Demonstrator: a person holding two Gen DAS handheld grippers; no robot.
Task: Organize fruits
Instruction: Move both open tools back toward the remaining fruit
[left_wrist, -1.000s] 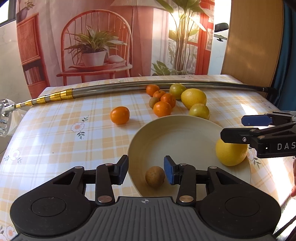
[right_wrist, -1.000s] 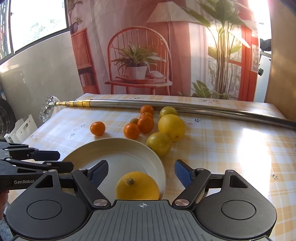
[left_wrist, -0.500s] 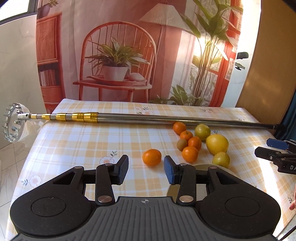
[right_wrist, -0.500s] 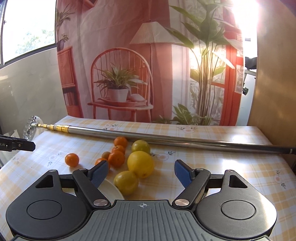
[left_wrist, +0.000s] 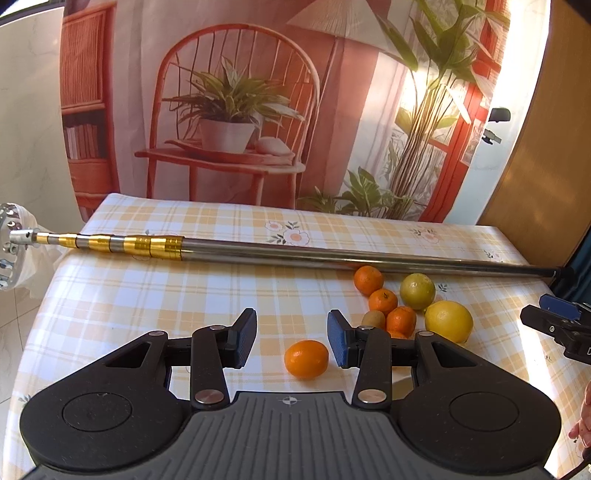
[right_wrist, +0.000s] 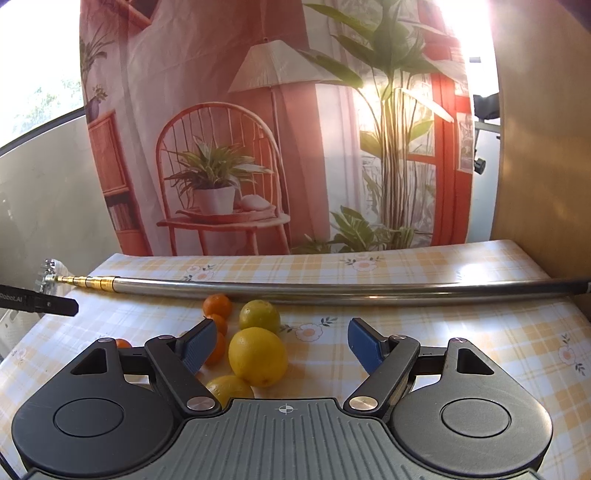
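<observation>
My left gripper (left_wrist: 291, 341) is open and holds nothing; a lone orange (left_wrist: 306, 359) lies on the checked tablecloth just below the gap between its fingers. To its right sit a cluster of small oranges (left_wrist: 383, 300), a kiwi (left_wrist: 373, 319), a green citrus (left_wrist: 417, 290) and a big yellow lemon (left_wrist: 448, 321). My right gripper (right_wrist: 281, 343) is open and empty, raised above the table. Beneath it lie the big lemon (right_wrist: 258, 356), a smaller lemon (right_wrist: 229, 388), the green citrus (right_wrist: 259, 316) and oranges (right_wrist: 217, 305). The plate is out of sight in both views.
A long metal pole (left_wrist: 332, 255) with gold bands lies across the table behind the fruit, also the pole (right_wrist: 332, 290) in the right wrist view. The other gripper's tip (left_wrist: 554, 325) shows at the right edge. A printed backdrop stands behind the table; a wooden panel at right.
Both grippers have lifted and pulled back from the plate, which has dropped out of view with the kiwi and lemon in it. Both stay open.
</observation>
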